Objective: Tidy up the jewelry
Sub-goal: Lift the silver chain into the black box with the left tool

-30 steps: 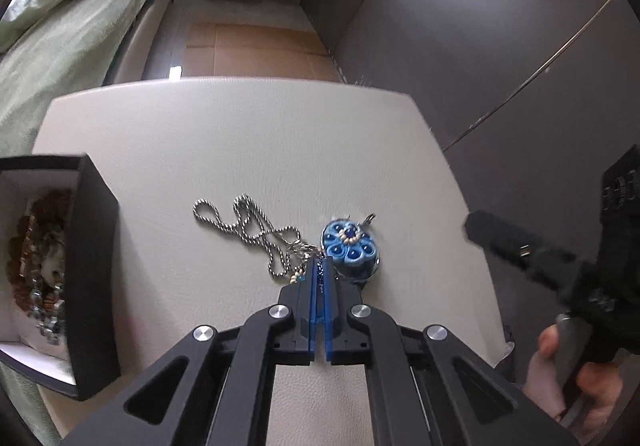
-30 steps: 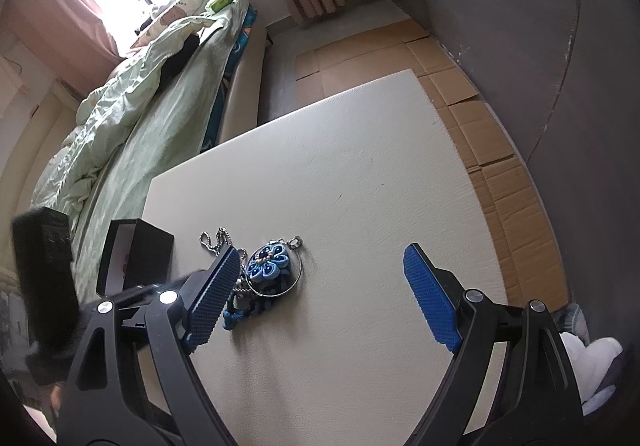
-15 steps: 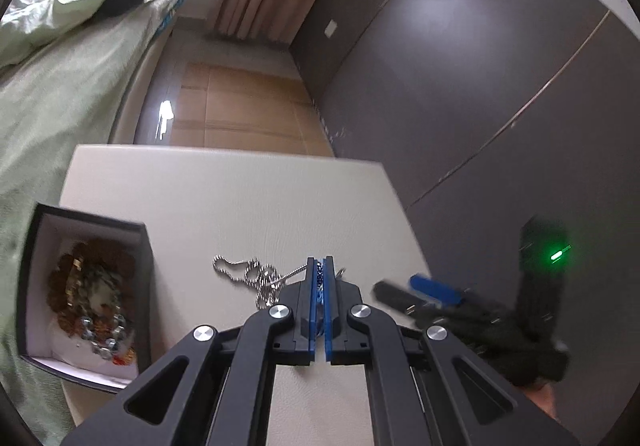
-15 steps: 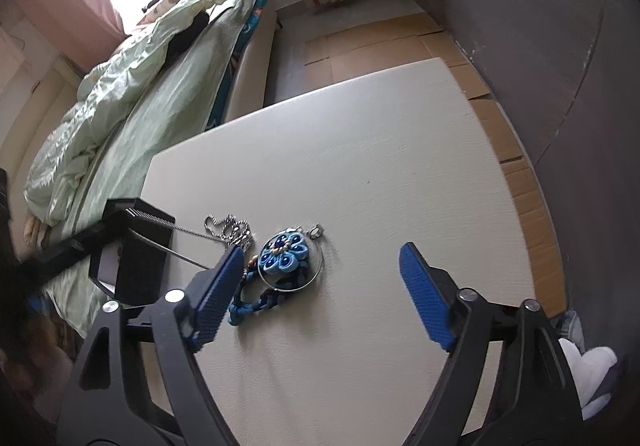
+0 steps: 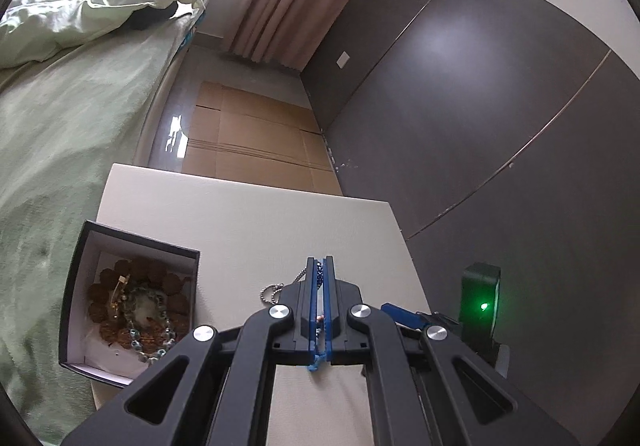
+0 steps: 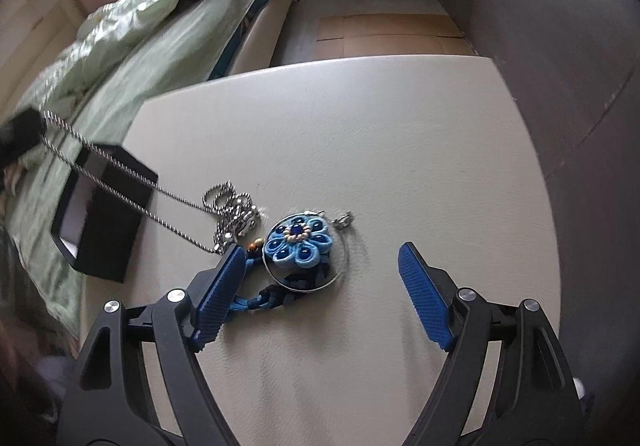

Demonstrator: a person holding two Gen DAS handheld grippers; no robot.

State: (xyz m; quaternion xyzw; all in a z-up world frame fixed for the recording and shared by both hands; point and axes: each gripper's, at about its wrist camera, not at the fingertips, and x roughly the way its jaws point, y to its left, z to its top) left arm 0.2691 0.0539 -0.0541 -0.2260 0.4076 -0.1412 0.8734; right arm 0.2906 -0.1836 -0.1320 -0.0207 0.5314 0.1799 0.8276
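Since a second ago the left hand-held gripper [image 5: 319,310] has lifted, its jaws pinched tight on the necklace chain [image 6: 120,173], which now runs taut up over the black box [image 6: 100,213]. The flower pendant [image 6: 298,242] has stayed on the bench [image 6: 400,149], between the wide-open fingers of the right hand-held gripper [image 6: 320,288], nearer the left finger. To do this well, centre the right jaws on the pendant's ring, close gently, then carry both ends together into the box.

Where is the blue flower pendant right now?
In the right wrist view the blue flower pendant lies on the table, between the open right tool's fingers, nearer the left one, right of the piled chain.
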